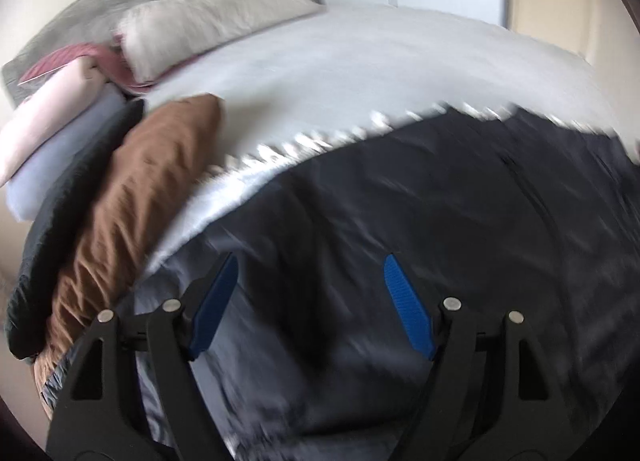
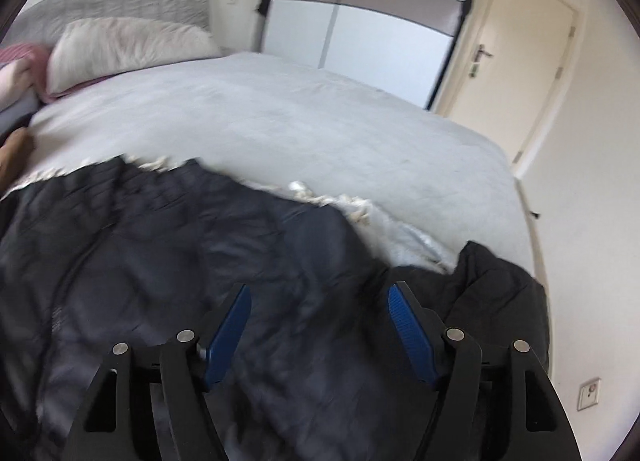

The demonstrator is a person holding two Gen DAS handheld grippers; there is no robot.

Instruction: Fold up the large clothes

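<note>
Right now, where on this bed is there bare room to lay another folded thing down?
The wide bare stretch of grey bedspread between the pillow and the dark jacket, reaching the bed's wardrobe-side edge. It is crowded on the opposite side, where the brown garment and other stacked clothes lie in a row, and at the near end, covered by the jacket.

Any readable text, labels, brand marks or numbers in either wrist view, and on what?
None can be read.
Dark garment spread on the bed: no visible tag or print.
Folded clothes stacked at the bed's side: no lettering shows.
Wall plate low beside the door: a small red mark, too small to read.
Wardrobe: plain panels, no text.
</note>
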